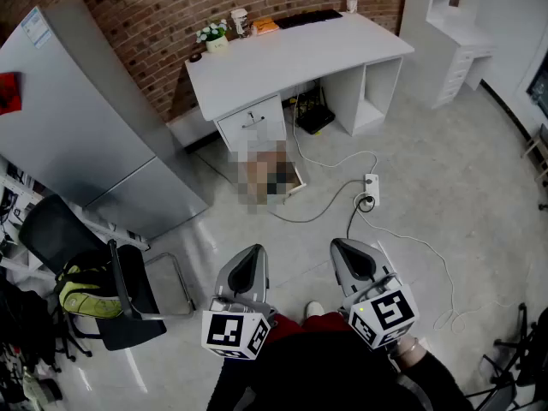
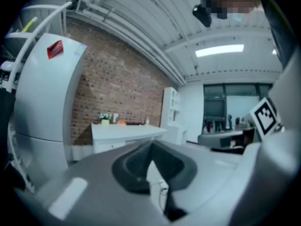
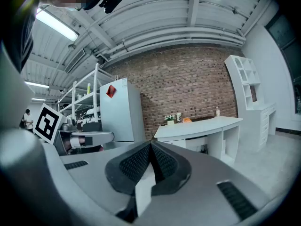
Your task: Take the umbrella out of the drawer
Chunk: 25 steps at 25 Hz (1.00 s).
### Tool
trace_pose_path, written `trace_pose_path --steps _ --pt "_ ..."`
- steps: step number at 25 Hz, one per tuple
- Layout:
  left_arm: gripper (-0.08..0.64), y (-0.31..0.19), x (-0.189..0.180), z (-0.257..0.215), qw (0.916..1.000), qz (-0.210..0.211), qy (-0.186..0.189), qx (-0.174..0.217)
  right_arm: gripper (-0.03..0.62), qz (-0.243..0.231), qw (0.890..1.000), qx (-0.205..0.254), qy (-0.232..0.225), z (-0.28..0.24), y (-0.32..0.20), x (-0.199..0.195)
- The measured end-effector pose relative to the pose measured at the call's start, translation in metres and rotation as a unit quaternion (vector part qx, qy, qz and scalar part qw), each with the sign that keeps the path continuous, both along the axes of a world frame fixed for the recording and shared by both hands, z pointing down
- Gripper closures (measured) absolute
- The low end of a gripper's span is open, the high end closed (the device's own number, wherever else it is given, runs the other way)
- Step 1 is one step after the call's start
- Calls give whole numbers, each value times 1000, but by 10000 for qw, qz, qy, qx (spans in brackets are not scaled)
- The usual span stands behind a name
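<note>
The white desk stands against the brick wall, far from me across the floor. Its drawer unit with a metal handle sits under the desk's left end, and the top drawer front looks closed. No umbrella shows in any view. My left gripper and right gripper are held side by side close to my body, both pointing towards the desk. Both are shut with nothing between the jaws. The left gripper shows the desk ahead. The right gripper also faces the desk.
A tall grey fridge stands left of the desk. A black chair carrying a yellow-green backpack is at my left. A power strip and white cables lie on the floor. White shelving stands at the right.
</note>
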<state>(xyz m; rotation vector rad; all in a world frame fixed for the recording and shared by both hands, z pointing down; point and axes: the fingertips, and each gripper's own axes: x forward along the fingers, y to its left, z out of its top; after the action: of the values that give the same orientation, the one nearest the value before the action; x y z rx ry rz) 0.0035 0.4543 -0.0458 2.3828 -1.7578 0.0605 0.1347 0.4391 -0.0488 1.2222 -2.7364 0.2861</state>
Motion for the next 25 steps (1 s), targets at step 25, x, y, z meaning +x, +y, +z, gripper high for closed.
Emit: trace_pose_path --steps 25 --pt "557 -93 -66 1 9977 -459 -487 -59 594 462 9984 -324 23 18 -103 21"
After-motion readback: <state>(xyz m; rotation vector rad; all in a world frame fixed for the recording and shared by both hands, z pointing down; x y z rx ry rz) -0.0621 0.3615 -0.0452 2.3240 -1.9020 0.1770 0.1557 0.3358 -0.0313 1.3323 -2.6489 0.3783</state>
